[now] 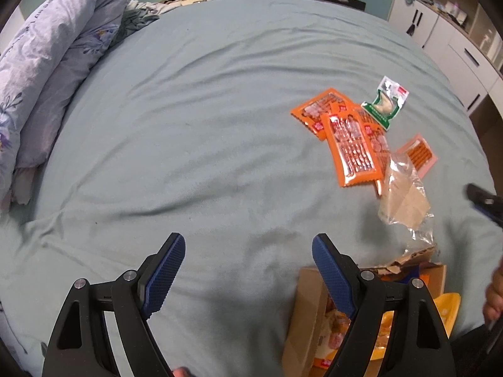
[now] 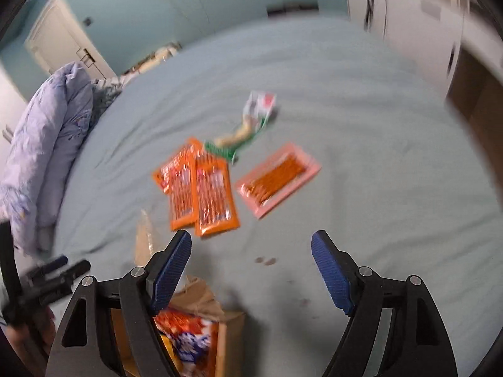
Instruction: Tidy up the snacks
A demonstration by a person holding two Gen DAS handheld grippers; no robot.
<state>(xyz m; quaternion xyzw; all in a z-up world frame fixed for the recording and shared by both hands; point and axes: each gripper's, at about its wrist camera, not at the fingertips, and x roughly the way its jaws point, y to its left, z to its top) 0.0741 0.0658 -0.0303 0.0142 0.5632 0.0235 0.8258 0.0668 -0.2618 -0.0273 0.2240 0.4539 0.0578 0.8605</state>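
Several orange snack packets lie overlapping on the grey-green bedsheet; they also show in the right wrist view. A green-and-white packet lies just beyond them. A pink packet lies to their right. A torn cardboard box holding snacks sits nearest me. A clear plastic wrapper sticks up from it. My left gripper is open and empty above bare sheet, left of the box. My right gripper is open and empty, just short of the orange packets.
A bunched floral duvet lies along the bed's left side. White cabinets stand beyond the bed's right edge. A door is at the far left. The right wrist view is motion-blurred.
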